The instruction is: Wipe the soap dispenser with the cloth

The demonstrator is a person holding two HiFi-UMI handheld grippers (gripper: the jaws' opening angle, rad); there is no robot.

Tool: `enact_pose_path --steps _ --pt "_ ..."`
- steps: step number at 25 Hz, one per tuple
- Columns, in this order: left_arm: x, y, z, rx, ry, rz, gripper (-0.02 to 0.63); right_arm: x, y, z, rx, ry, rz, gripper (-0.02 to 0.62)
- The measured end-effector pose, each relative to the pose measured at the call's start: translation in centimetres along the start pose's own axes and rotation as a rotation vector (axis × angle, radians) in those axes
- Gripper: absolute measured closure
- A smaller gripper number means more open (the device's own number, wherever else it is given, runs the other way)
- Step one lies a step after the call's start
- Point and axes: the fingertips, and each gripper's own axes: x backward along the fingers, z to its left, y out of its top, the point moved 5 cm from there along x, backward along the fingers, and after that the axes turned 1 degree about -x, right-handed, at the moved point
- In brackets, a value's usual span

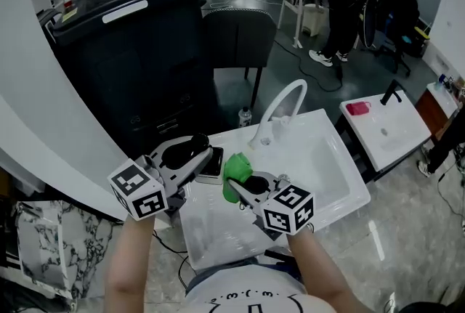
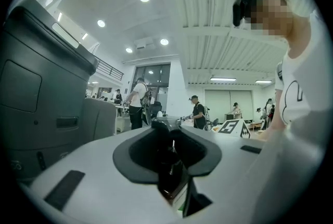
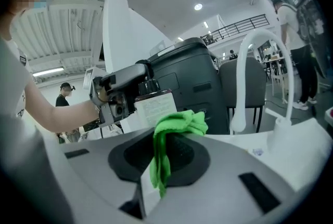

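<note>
The person's forearms (image 1: 134, 261) reach out over the white sink (image 1: 320, 159). The right gripper (image 1: 243, 178) is clamped on a bunched green cloth (image 3: 177, 124), which hangs down between its jaws. The left gripper (image 1: 202, 157) is closed around the dark soap dispenser (image 3: 152, 109) and holds it above the basin's left side, paper label facing the cloth just beside it. The curved white tap (image 1: 280, 104) rises behind them.

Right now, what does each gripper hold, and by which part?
The left gripper holds the soap dispenser near its dark top. The right gripper pinches the green cloth by a bunched fold, and the rest hangs down.
</note>
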Motion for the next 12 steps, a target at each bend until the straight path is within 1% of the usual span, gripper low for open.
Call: enact_pose_path --steps 3,8,10,12 --pt "0.1 -0.2 -0.6 -0.029 -0.019 0.015 0.5 1.0 1.5 -0.1 -0.016 0.004 -0.076 0.545" --pt "0.1 -0.7 -1.9 -0.086 -0.046 0.05 0.5 2.2 5.4 0.7 -0.05 0.069 -0.23 0.545" --pt "0.0 -0.7 -2.3 -0.094 -0.055 0.043 0.5 2.3 6.1 0.9 -0.07 0.092 -0.264 0.545" --pt "-0.3 -0.8 -2.7 -0.107 -0.064 0.04 0.5 2.0 5.9 0.7 -0.086 0.088 -0.267 0.545"
